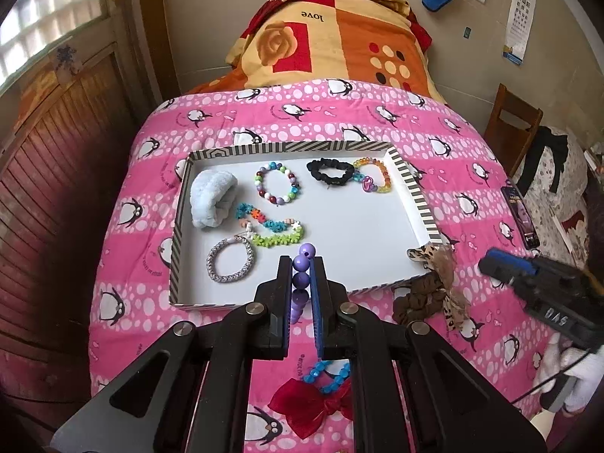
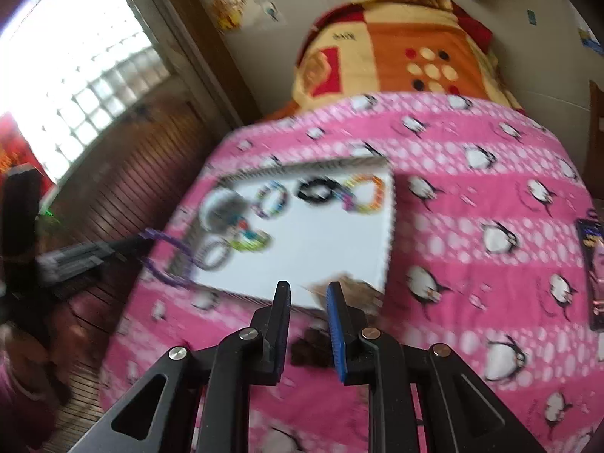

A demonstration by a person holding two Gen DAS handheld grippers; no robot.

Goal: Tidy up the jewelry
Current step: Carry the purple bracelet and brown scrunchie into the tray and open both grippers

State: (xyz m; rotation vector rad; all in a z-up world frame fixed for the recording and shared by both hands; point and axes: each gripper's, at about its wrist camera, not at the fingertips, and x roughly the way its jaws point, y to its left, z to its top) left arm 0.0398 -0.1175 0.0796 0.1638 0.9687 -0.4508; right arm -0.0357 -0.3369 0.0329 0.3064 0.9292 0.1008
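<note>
My left gripper (image 1: 301, 260) is shut on a purple bead bracelet (image 1: 301, 278) over the near edge of the striped white tray (image 1: 362, 234). Inside the tray lie a pale blue fluffy scrunchie (image 1: 211, 198), a multicolour bead bracelet (image 1: 277, 185), a black scrunchie (image 1: 332, 171), a rainbow bracelet (image 1: 373, 175), a flower-bead strand (image 1: 271, 226) and a grey woven bracelet (image 1: 231, 262). My right gripper (image 2: 308, 287) stands open above the pink bedspread, nothing between its fingers. A brown scrunchie (image 2: 309, 349) lies below it, beside the tray's near corner. The right wrist view is blurred.
On the penguin bedspread (image 1: 377, 120) outside the tray lie a leopard-print bow (image 1: 441, 264), a blue bead bracelet (image 1: 328, 373) and a red bow (image 1: 313, 407). A phone (image 1: 523, 215) rests at the bed's right edge. A folded orange blanket (image 1: 339, 37) fills the far end.
</note>
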